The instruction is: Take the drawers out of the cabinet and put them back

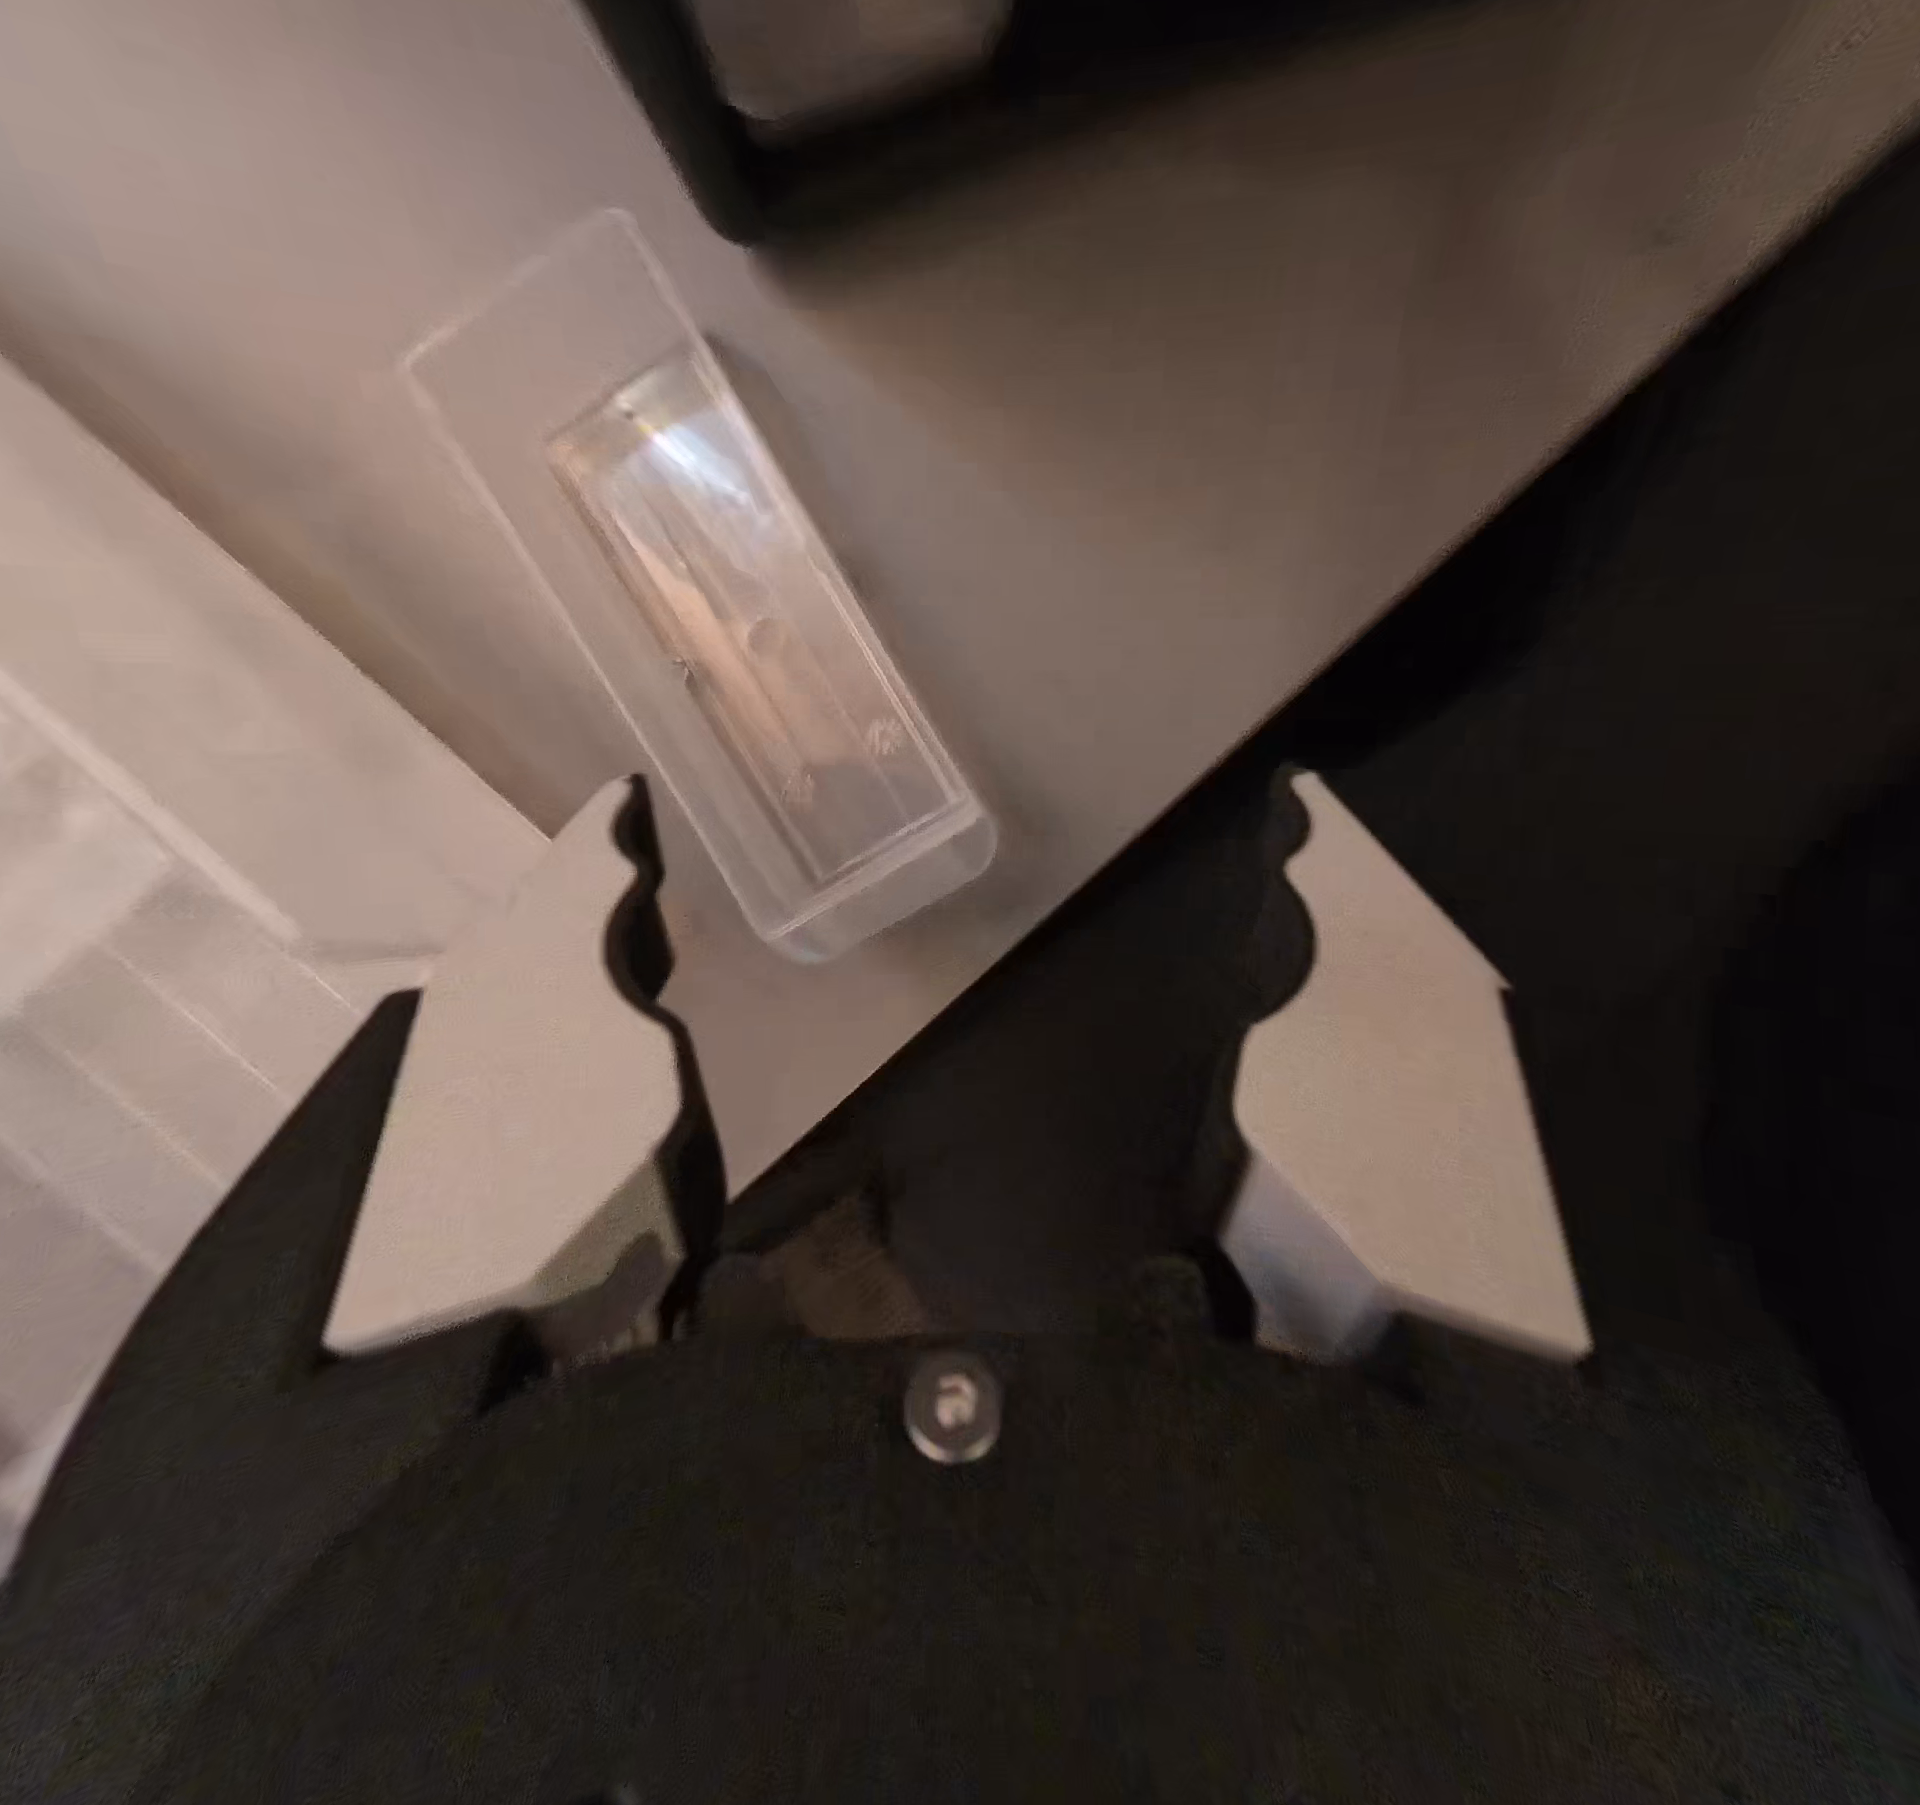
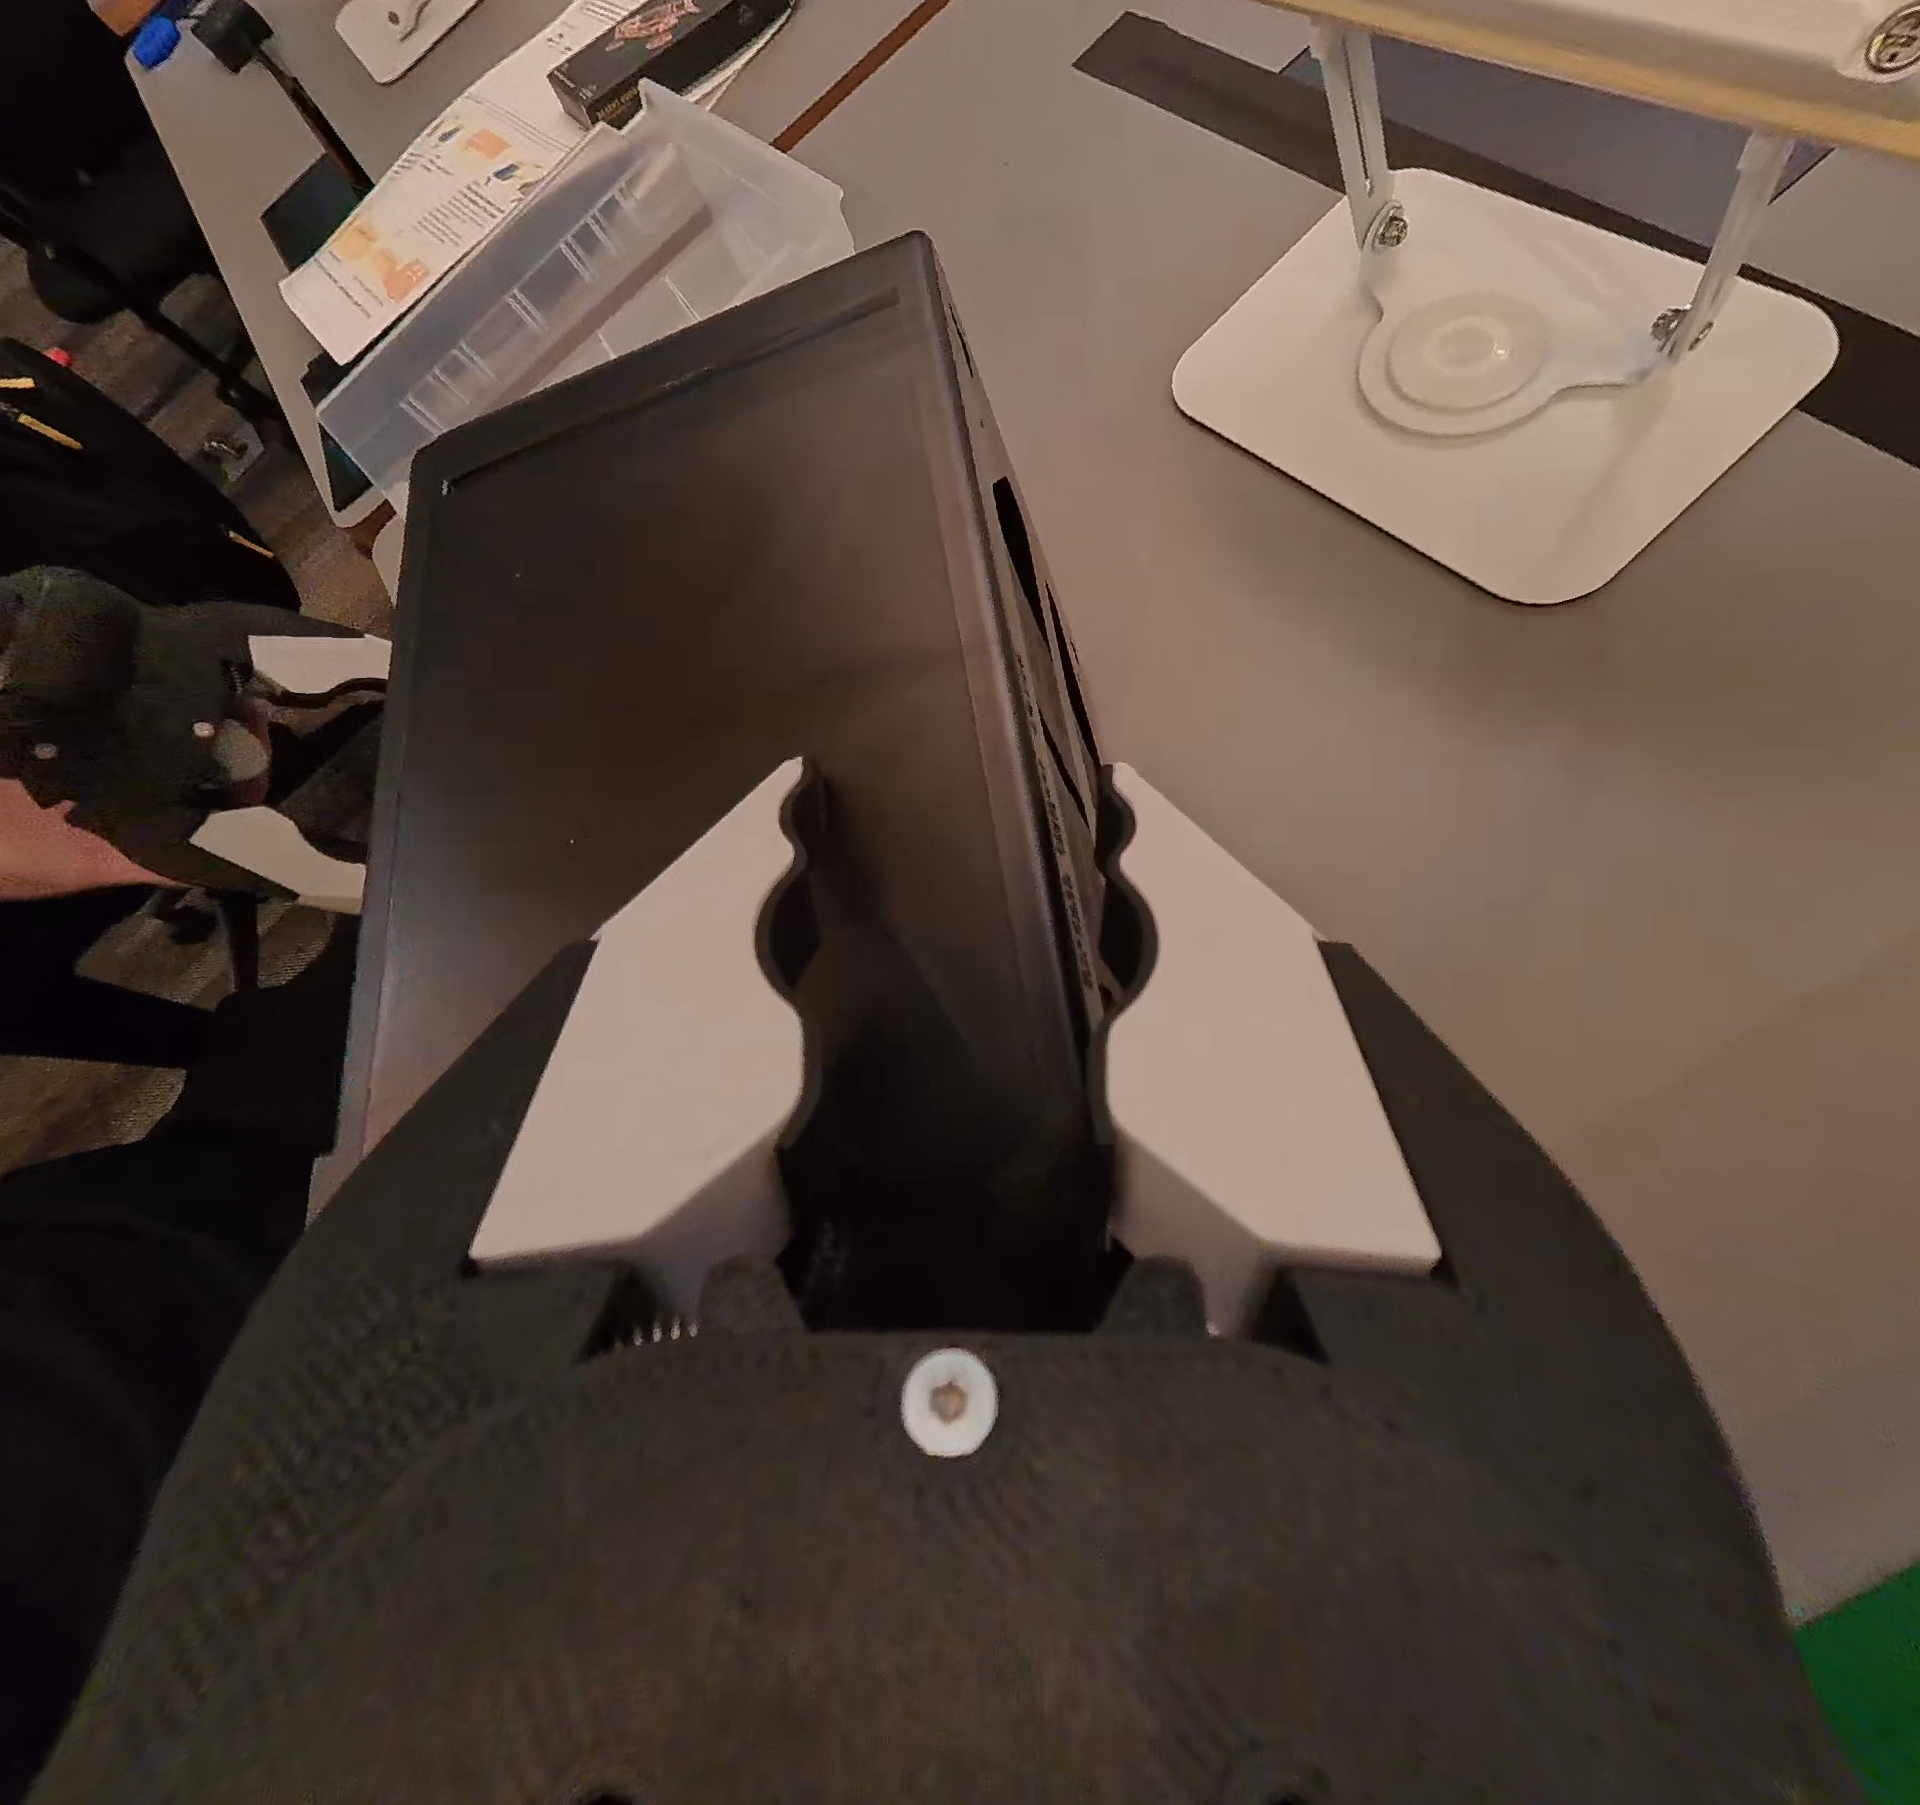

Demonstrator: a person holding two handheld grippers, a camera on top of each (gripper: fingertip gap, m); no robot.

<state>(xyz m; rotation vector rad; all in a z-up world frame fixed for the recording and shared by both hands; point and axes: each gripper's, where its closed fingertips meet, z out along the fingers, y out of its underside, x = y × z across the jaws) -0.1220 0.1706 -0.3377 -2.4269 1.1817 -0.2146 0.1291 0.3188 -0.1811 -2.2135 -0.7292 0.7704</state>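
- Black cabinet (image 2: 675,675) sits clamped between the fingers of the right gripper (image 2: 961,820); the fingers press its top and side near the closest corner.
- Cabinet stands on the grey table (image 2: 1351,924), reaching forward from the right gripper.
- Translucent drawer (image 2: 582,269) lies beyond the cabinet, ahead and left of the right gripper, out of the cabinet.
- Left gripper (image 1: 961,799): fingers spread apart, nothing between them.
- Clear drawer (image 1: 748,612), small, lies on the table just ahead of the left fingertip (image 1: 623,820); touching or not, cannot tell.
- Cabinet corner shows further ahead of the left gripper.
- White stand (image 2: 1507,405) sits ahead and right of the right gripper.
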